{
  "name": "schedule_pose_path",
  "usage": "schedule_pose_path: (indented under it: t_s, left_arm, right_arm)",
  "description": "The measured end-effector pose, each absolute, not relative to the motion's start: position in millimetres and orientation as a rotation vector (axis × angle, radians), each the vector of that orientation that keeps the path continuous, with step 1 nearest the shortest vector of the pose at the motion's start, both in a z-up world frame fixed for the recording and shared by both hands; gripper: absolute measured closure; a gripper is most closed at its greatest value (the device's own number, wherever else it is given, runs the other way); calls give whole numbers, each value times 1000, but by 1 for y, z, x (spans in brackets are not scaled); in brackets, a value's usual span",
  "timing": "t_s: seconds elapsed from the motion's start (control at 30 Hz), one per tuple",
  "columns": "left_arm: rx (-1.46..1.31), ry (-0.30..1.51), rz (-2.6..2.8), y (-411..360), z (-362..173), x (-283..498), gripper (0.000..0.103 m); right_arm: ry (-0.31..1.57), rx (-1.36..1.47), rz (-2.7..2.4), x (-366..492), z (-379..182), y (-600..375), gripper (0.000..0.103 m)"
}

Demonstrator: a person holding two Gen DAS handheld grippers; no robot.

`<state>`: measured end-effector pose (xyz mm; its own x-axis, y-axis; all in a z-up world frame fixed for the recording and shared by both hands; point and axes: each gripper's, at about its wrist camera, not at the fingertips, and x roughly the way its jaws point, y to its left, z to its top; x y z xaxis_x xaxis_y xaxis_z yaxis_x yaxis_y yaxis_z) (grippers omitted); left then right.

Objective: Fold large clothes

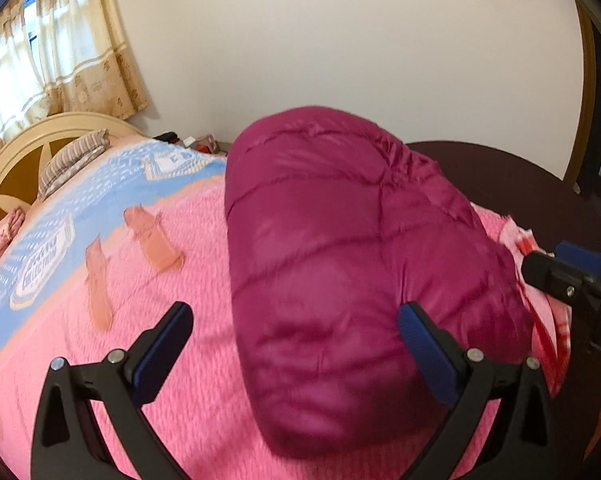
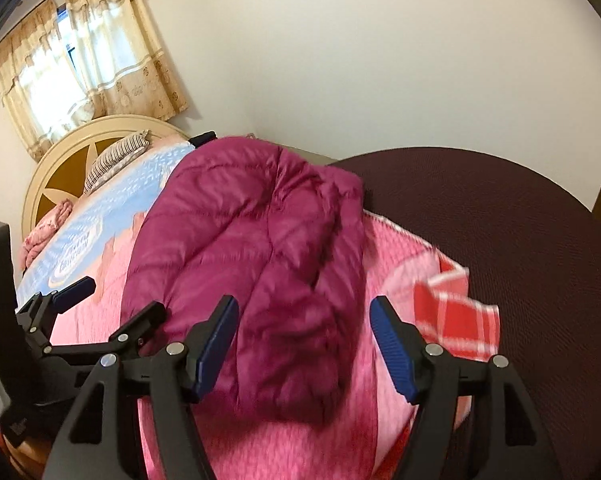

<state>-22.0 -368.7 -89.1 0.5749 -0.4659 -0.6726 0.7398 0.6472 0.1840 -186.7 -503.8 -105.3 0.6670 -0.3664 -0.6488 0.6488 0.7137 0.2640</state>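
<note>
A magenta quilted puffer jacket lies folded in a thick bundle on the pink bedspread. It also shows in the right wrist view. My left gripper is open, its jaws spread wide just above the near end of the jacket, holding nothing. My right gripper is open too, hovering over the jacket's near right edge, empty. The right gripper shows at the right edge of the left wrist view, and the left gripper at the left of the right wrist view.
The bed has a cream headboard, a striped pillow and a blue patterned blanket part. A red checked cloth lies at the bed's right edge over a dark maroon cover. A curtained window is behind.
</note>
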Motion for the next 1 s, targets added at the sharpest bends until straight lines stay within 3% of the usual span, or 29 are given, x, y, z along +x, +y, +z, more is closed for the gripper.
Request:
schedule_pose_path:
  t_s: [0.47, 1.0]
  left_arm:
    - [452, 670, -780, -314, -84, -63, 0]
    - [243, 418, -750, -250, -2, -90, 0]
  right_arm:
    - [631, 413, -603, -221, -84, -441, 34]
    - [404, 358, -562, -257, -2, -384, 33]
